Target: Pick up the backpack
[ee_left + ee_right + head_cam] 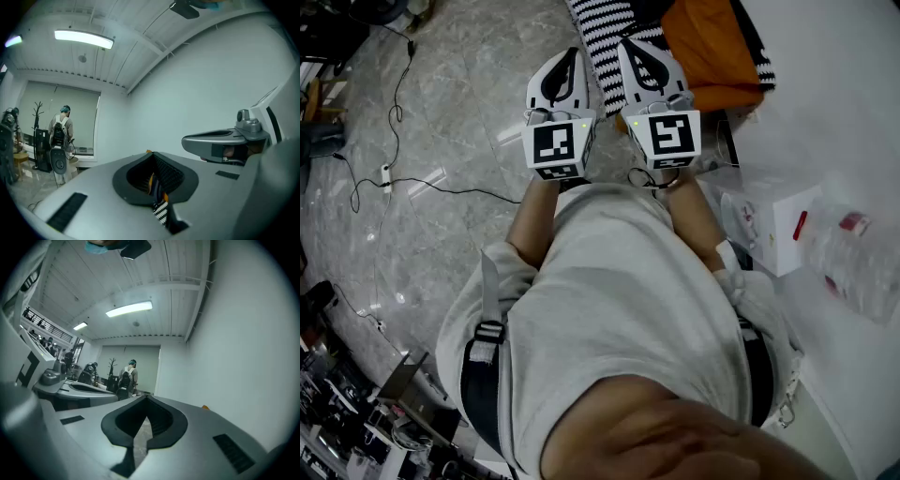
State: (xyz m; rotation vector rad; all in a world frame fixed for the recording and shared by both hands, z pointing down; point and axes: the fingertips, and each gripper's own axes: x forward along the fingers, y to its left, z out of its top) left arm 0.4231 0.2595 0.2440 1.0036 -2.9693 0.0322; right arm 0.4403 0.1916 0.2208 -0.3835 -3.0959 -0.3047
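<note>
The backpack (pixel 703 47), orange with black-and-white striped fabric, lies at the top of the head view on the corner of the white table (pixel 844 112). My two grippers are held side by side in front of the person's chest, pointing level toward it. The left gripper (pixel 569 58) is shut and empty, short of the striped edge. The right gripper (pixel 631 47) is shut and empty too, its tip over the striped part. In the left gripper view the left gripper (pixel 151 157) shows a sliver of striped and orange backpack (pixel 161 208) through the slit between its jaws. In the right gripper view the right gripper (pixel 146 401) shows only floor.
A white box (pixel 792 230) and a clear plastic bottle (pixel 853 253) lie on the table at the right. Cables (pixel 394 178) run over the marble floor at the left, with equipment at the lower left. A person (pixel 61 129) stands far off in the room.
</note>
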